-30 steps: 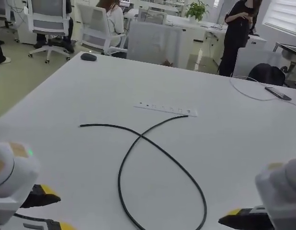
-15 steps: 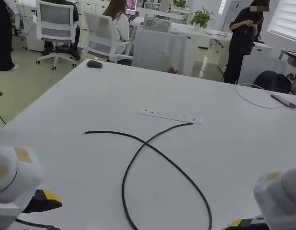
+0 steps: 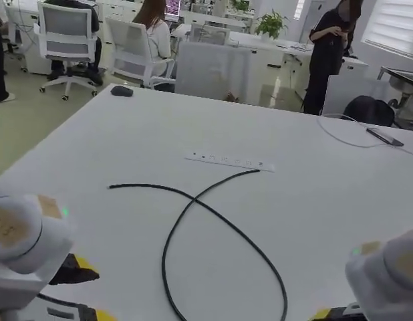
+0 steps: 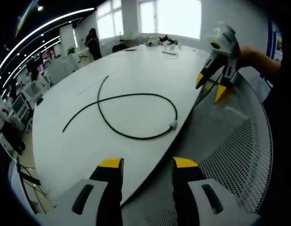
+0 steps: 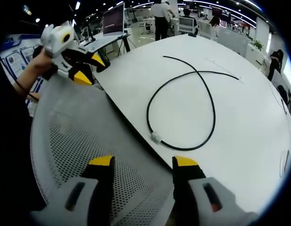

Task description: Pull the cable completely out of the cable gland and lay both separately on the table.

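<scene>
A long black cable (image 3: 223, 224) lies on the white table (image 3: 327, 200) in a loop that crosses itself. On its near end, by the table's front edge, sits a small pale cable gland (image 4: 173, 125), which the right gripper view also catches as the gland (image 5: 156, 137). My left gripper (image 4: 146, 165) hovers open off the table's edge, apart from the cable. My right gripper (image 5: 143, 162) is open too, with nothing between its jaws. In the head view the left gripper (image 3: 86, 294) is at the bottom left and the right gripper (image 3: 327, 314) at the bottom right.
A grey mesh chair back (image 5: 75, 136) stands between me and the table edge. A white power strip (image 3: 230, 162) lies beyond the cable. A mouse (image 3: 121, 91) and a phone (image 3: 385, 137) with a white lead lie at the far side. People and office chairs are beyond.
The head view has shifted a little. The cable lies as before, and both grippers stay low at the near edge with empty jaws.
</scene>
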`<state>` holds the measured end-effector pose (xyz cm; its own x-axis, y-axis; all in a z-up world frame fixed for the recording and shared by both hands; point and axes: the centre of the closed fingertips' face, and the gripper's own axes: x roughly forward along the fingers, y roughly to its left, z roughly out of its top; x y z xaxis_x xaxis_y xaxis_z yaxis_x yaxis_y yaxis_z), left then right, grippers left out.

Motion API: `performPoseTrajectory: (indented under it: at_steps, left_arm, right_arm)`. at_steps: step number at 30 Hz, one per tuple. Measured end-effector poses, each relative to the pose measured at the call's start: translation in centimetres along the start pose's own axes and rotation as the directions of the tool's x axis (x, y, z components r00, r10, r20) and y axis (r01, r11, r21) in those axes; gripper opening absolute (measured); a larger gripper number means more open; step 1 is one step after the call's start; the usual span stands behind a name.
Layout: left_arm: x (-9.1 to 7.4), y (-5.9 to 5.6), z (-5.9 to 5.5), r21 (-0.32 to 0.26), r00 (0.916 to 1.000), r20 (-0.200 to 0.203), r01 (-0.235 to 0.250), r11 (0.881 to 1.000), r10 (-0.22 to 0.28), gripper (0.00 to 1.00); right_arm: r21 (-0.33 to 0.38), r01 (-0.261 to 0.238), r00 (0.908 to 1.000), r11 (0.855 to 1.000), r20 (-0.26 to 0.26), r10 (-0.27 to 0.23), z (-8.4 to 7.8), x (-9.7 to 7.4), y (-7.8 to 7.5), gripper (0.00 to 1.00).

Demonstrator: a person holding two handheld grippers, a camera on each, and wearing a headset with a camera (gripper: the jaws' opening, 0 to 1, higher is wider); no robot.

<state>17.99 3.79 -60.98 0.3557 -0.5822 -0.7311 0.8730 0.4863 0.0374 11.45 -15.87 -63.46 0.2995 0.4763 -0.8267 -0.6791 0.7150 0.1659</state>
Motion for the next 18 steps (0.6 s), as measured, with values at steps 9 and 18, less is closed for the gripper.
performPoseTrajectory:
  at_steps: [9, 18]
  left_arm:
    - [4.2, -3.0, 4.2, 0.163, 0.9898, 0.017, 0.137, 0.977, -0.142, 0.40]
    - [10.6, -6.9, 6.0, 0.316, 0.9424, -0.078, 0.333, 0.888, -0.325, 0.37]
  right_arm:
    - [0.012, 0.043, 0.9962, 0.999, 0.074, -0.044, 1.0, -1.4, -0.4, 0.48]
    - [0.061, 0.148, 0.9709, 0.987, 0.181, -0.157, 1.6, -3.4, -1.6, 0.37]
